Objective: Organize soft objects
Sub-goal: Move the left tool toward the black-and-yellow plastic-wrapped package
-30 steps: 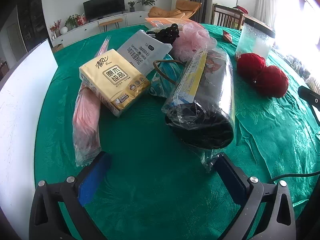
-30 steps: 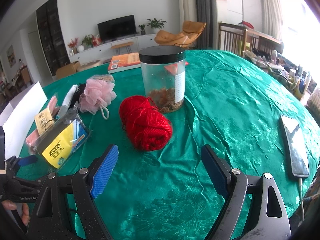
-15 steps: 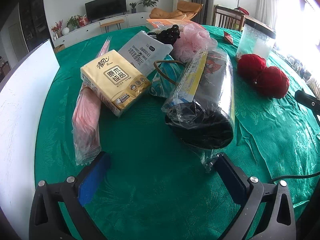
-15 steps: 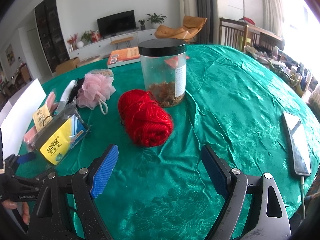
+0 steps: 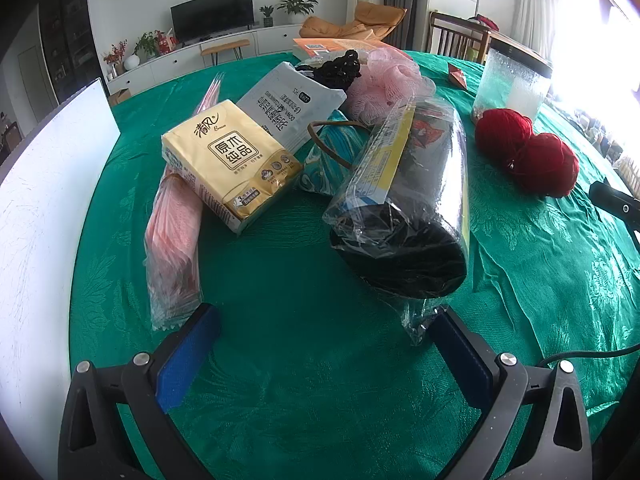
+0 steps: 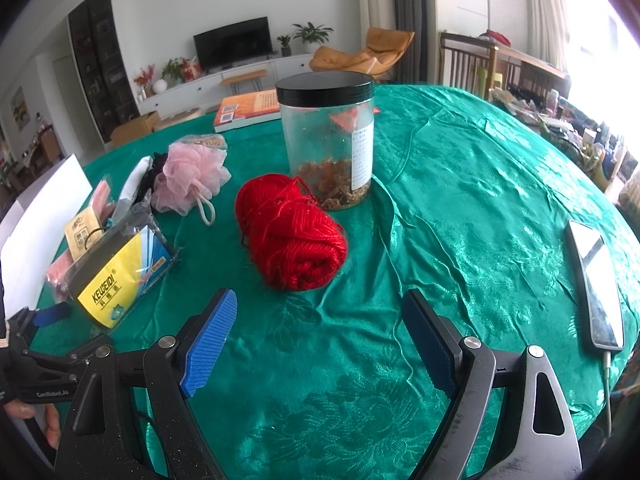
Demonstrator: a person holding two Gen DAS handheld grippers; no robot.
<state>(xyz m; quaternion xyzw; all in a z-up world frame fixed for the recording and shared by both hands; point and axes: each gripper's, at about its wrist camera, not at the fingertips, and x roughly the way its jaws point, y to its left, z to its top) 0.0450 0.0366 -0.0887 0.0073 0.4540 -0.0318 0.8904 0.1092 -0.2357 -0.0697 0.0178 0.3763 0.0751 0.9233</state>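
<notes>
A: Tools first: the left tool point(image 5: 320, 332) is spread wide and grips nothing, low over the green surface point(image 5: 304, 380).
B: And the right tool point(image 6: 320, 324)?
A: Spread as well, empty. The red yarn point(image 6: 290, 232) lies just ahead of it, beside the clear jar point(image 6: 328, 140).
B: Ahead of the left one?
A: The wrapped black roll point(image 5: 408, 216), the yellow tissue pack point(image 5: 230, 164), and the pink packet point(image 5: 172, 236) under that pack's edge.
</notes>
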